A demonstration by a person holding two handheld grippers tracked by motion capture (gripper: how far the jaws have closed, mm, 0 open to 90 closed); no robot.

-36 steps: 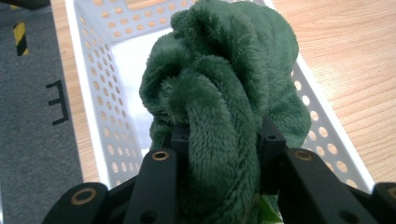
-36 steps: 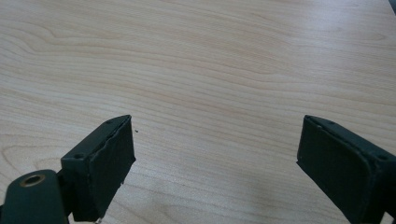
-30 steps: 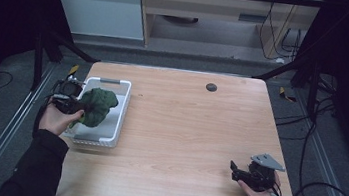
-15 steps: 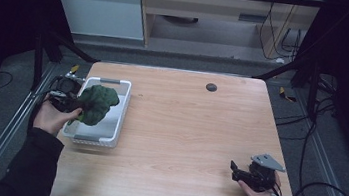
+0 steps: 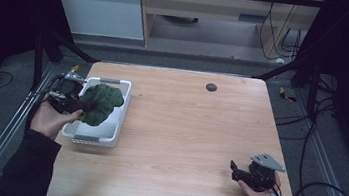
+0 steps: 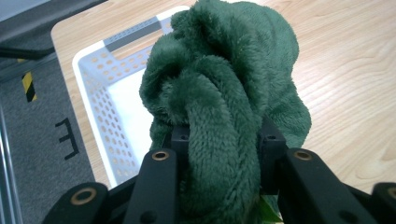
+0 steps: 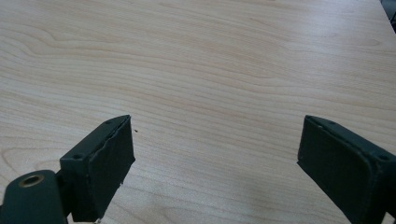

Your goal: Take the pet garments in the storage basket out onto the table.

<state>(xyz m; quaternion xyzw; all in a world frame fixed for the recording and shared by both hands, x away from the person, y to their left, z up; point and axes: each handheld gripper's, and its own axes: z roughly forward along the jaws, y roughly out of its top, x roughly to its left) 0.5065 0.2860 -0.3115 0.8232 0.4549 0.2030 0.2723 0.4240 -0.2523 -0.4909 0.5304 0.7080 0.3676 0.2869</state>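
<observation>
A bunched dark green plush cloth hangs above the white perforated basket at the table's left edge. My left gripper is shut on the cloth, which bulges between the two black jaws in the left gripper view, where the cloth hides most of the basket beneath. My right gripper rests near the table's front right corner. In the right gripper view the right gripper stands open with only bare wood between its pads.
A small dark round disc lies on the wooden table near its far edge. Metal frame rails run along the floor on both sides, and cables trail at the right. Cabinets stand beyond the table.
My left gripper has lifted the green cloth a little higher over the basket. The right gripper has stayed where it was.
</observation>
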